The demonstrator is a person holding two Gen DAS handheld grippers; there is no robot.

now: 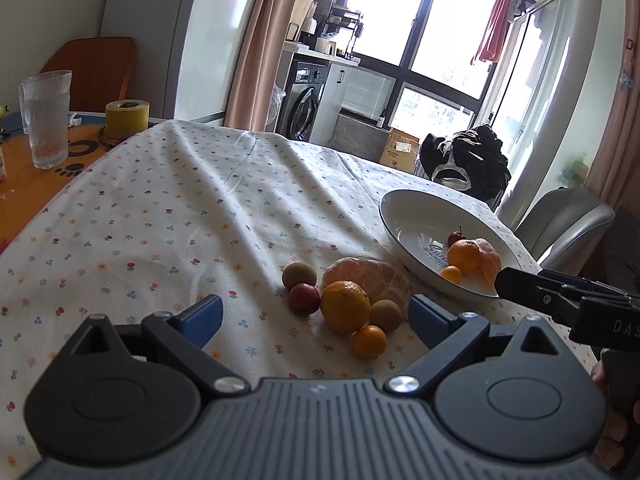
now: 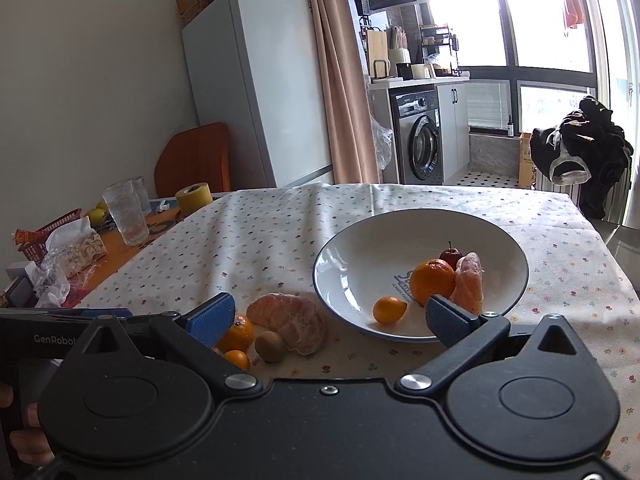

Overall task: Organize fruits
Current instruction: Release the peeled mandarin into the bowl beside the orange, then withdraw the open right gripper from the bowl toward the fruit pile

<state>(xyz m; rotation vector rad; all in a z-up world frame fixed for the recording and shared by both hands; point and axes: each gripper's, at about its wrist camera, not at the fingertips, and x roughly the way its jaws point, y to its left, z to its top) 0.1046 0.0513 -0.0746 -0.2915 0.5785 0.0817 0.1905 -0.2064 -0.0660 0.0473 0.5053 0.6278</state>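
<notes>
On the flowered cloth lies a cluster of fruit: a peeled mandarin (image 1: 368,278), an orange (image 1: 345,306), a small kumquat (image 1: 369,341), two brown kiwis (image 1: 299,275) and a red fruit (image 1: 304,298). My left gripper (image 1: 316,318) hangs open just in front of the cluster, holding nothing. The white bowl (image 2: 360,240) holds an orange (image 2: 432,280), a peeled segment piece (image 2: 468,282), a kumquat (image 2: 389,309) and a red fruit (image 2: 451,257). My right gripper (image 2: 332,318) stands open at the bowl's near rim, nothing between its fingers.
A drinking glass (image 1: 47,118), a yellow tape roll (image 1: 126,119) and a tissue pack (image 2: 78,250) stand on the orange table part at the left. A grey chair (image 1: 568,222) sits beyond the right table edge. Fridge and washing machine stand behind.
</notes>
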